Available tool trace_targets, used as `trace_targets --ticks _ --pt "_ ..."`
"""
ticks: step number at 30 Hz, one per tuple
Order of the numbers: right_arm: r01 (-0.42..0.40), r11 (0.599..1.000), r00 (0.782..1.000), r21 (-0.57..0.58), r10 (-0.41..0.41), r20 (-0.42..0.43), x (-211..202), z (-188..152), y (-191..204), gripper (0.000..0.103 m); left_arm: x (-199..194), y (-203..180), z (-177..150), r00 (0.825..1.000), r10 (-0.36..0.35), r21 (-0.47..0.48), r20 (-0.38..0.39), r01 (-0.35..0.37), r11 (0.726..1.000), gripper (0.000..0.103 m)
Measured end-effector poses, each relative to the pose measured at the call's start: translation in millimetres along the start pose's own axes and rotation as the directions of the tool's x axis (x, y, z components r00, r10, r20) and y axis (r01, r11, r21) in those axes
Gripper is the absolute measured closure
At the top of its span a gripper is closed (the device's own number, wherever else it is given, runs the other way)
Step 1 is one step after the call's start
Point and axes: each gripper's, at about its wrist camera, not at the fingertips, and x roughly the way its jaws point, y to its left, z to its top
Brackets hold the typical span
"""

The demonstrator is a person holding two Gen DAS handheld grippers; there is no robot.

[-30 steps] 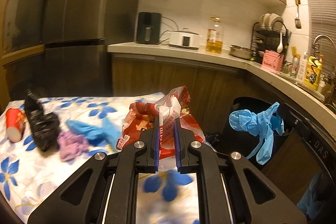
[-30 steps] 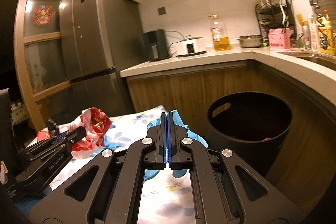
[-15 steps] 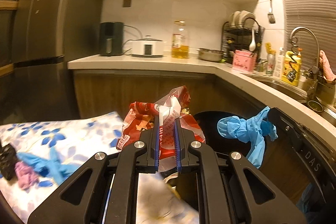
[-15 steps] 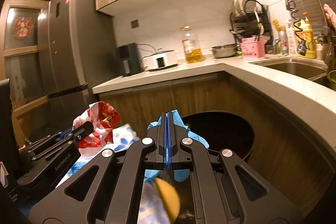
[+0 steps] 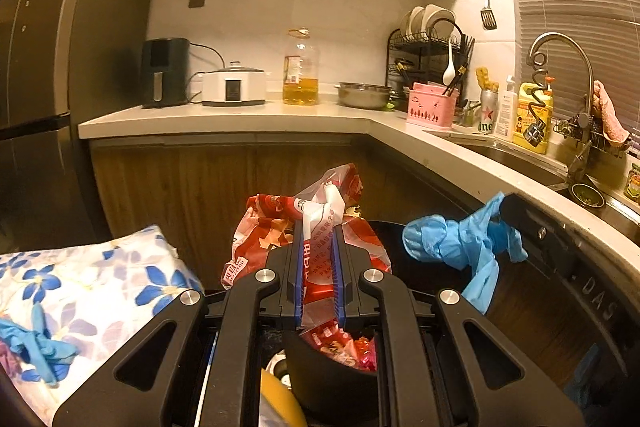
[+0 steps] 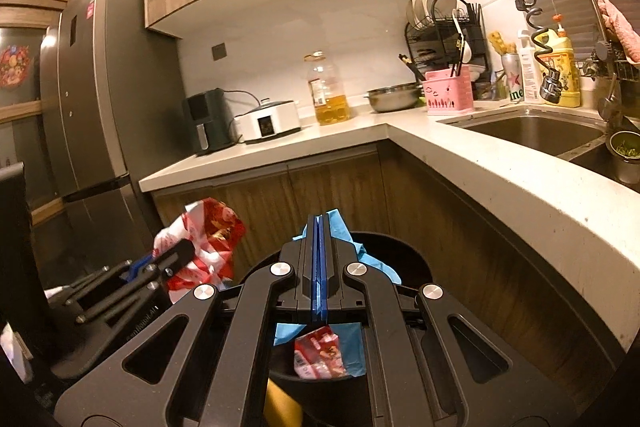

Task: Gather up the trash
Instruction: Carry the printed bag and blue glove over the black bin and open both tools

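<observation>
In the left wrist view my left gripper [image 5: 317,227] is shut on a crumpled red and white plastic bag [image 5: 276,227], which hangs over the black trash bin [image 5: 332,383]. Red wrappers [image 5: 340,345] lie inside the bin. To the right, my right gripper [image 5: 506,207] is shut on a blue glove [image 5: 452,241] that dangles above the bin. The right wrist view shows the right gripper [image 6: 319,223] clamped on the blue glove [image 6: 340,229], with the bin [image 6: 404,251] beneath. At the left of that view the left gripper [image 6: 182,251] holds the red bag [image 6: 212,231].
A table with a blue flowered cloth [image 5: 100,283] stands left of the bin, with another blue glove [image 5: 36,343] on it. The L-shaped counter [image 6: 500,187] with wood cabinets wraps behind and right of the bin. A sink [image 6: 532,133] is on the right and a dark fridge [image 6: 92,107] on the left.
Both grippers swung right, off the flowered table to above the black bin. Each kept its hold, the left on the red bag, the right on the blue glove.
</observation>
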Motion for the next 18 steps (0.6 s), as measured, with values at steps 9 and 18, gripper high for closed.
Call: trace_targets --ticks 9,18 --pt "-0.005 1.000 1.000 -0.003 0.005 -0.001 16 4 -6 0.102 22 -11 -4 0.999 -0.036 0.020 -0.018 0.036 0.999 0.091" --pt "-0.009 1.000 1.000 0.020 0.010 -0.028 28 1 -12 0.101 36 -13 -7 0.998 -0.051 0.033 -0.047 0.052 0.998 0.088"
